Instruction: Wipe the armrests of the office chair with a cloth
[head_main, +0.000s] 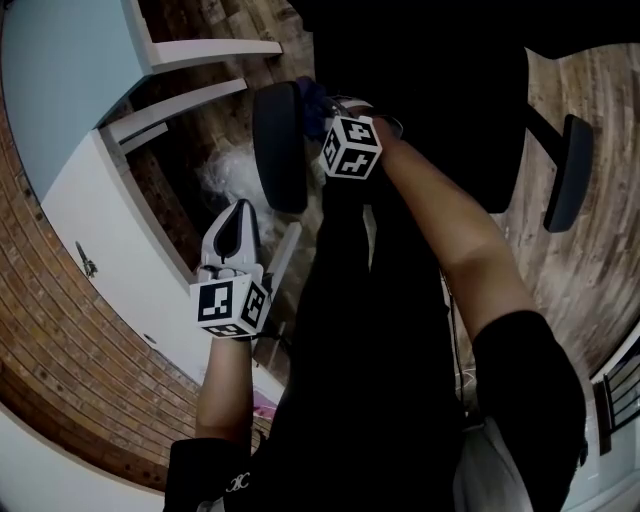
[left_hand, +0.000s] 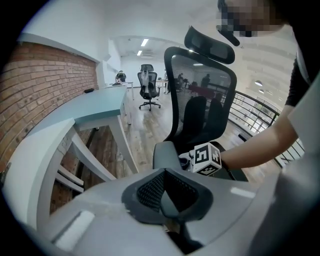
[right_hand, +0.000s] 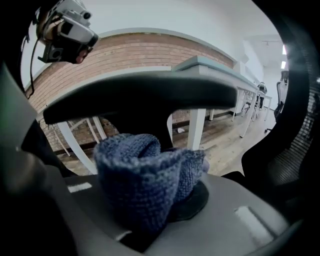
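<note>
A black office chair fills the head view, its left armrest (head_main: 280, 145) and right armrest (head_main: 568, 170) on either side of the seat. My right gripper (head_main: 325, 112) is shut on a blue knitted cloth (head_main: 312, 98) at the inner side of the left armrest. In the right gripper view the cloth (right_hand: 145, 180) bunches between the jaws just under the dark armrest (right_hand: 140, 95); I cannot tell if they touch. My left gripper (head_main: 237, 228) hangs shut and empty left of that armrest. Its own view shows the shut pads (left_hand: 155, 192), the armrest (left_hand: 165, 155) and the chair's mesh back (left_hand: 200, 95).
A white desk (head_main: 60, 60) with white leg bars (head_main: 190, 100) stands close on the chair's left, against a brick wall (head_main: 60, 330). Wooden floor (head_main: 600, 90) lies to the right, with a railing (head_main: 620, 400) beyond. Another office chair (left_hand: 148, 87) stands far back.
</note>
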